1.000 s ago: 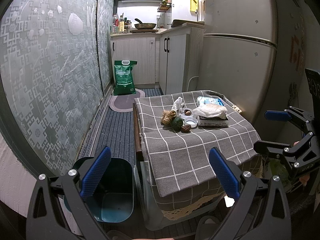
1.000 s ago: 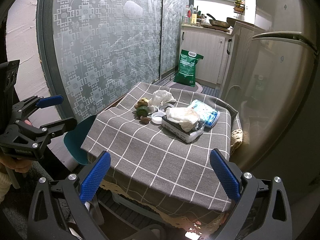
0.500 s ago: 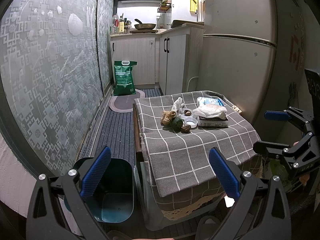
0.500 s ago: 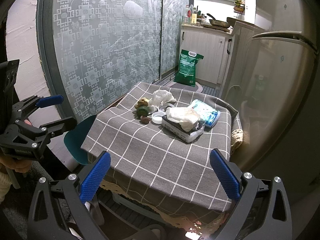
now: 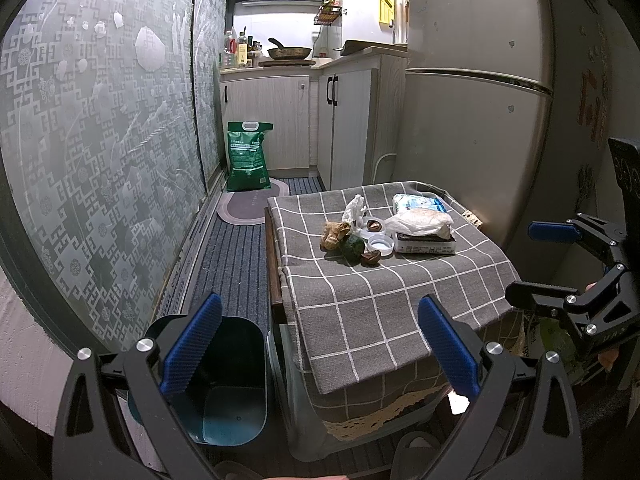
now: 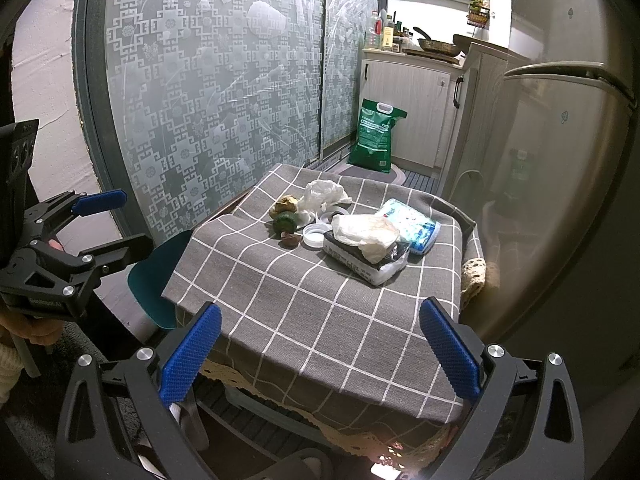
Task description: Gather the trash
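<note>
A small table with a grey checked cloth holds a cluster of trash: a crumpled white bag, a brown lump, a green round piece, brown scraps and white lids. A teal bin stands on the floor left of the table. My left gripper is open and empty near the bin. My right gripper is open and empty before the table.
A tissue pack with a white bag on it and a blue-white packet lie on the table. A fridge stands right, a frosted sliding door left, a green sack and cabinets behind.
</note>
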The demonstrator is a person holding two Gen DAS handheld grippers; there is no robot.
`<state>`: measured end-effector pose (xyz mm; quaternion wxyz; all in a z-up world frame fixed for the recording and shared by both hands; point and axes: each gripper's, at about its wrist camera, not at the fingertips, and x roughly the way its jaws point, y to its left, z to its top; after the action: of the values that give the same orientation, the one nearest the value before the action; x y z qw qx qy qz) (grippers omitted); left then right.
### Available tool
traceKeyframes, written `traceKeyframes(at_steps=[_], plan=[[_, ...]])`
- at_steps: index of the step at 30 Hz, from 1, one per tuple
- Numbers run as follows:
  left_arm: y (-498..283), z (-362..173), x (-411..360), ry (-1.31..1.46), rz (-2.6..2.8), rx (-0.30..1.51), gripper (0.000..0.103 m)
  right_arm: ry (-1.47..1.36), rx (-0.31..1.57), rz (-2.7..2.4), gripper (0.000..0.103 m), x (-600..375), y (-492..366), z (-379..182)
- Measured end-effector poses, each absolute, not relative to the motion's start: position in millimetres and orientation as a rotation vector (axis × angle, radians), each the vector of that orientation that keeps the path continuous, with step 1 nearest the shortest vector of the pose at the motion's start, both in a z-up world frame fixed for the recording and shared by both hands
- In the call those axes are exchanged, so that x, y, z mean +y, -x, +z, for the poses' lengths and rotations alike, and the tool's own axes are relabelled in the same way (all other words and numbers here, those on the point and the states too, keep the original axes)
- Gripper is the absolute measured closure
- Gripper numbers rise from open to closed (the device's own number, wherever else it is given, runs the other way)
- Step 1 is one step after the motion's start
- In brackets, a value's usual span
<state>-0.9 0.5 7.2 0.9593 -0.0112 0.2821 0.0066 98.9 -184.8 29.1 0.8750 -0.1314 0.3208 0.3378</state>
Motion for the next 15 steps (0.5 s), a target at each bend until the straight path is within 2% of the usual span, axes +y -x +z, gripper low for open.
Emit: traceKeyframes(at_steps=[15], plan=[[-2.6,13.7,-3.1,0.006,0.010,0.572,0.003,0.253,0.660,0.694,0.003,-189.3,-98.4,35.9]])
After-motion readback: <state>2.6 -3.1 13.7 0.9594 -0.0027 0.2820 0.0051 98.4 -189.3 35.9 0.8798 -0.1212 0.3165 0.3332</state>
